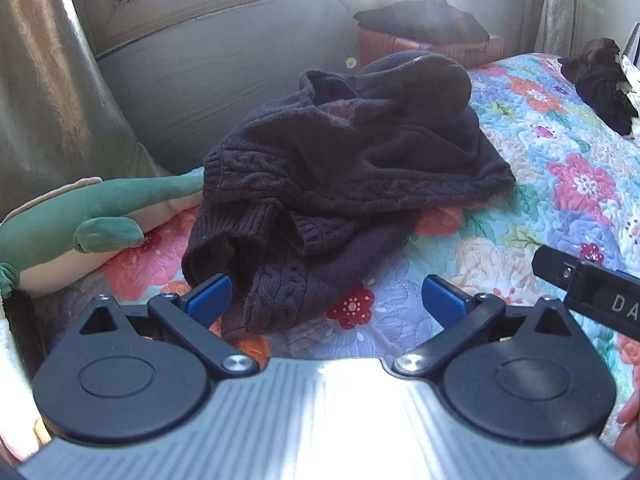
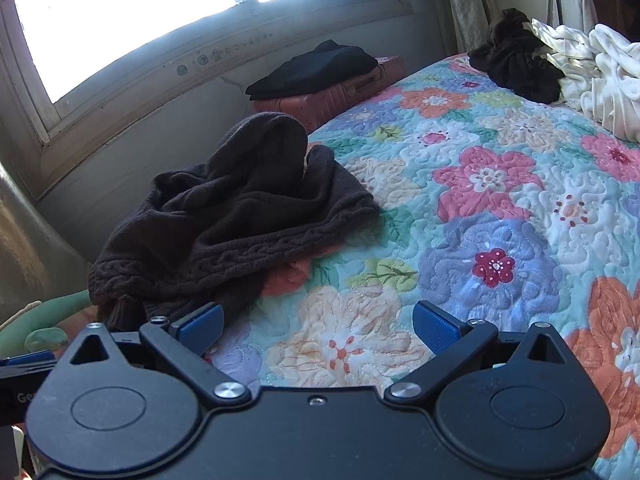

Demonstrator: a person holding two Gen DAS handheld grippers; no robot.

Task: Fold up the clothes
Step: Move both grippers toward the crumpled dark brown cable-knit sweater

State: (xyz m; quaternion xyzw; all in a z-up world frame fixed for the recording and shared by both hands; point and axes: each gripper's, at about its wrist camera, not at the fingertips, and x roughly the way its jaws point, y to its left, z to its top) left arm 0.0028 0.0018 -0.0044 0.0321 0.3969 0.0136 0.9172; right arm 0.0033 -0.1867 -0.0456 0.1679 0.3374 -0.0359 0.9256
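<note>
Left gripper (image 1: 327, 298): I see its jaws spread wide, holding nothing; the sweater's ribbed hem lies between and just ahead of them.
Right gripper (image 2: 318, 326): jaws wide apart, empty, over bare quilt (image 2: 500, 216).
Sweater (image 1: 340, 164): crumpled dark cable-knit heap, ahead-left of my right jaws, near the bed's edge.
Plush toy (image 1: 80, 224): left of my left jaws, touching the sweater.
Open room: clear quilt ahead-right of both jaws.

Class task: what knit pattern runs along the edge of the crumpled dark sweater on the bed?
A cable-knit braid on the sweater; clearest in the left wrist view.
</note>
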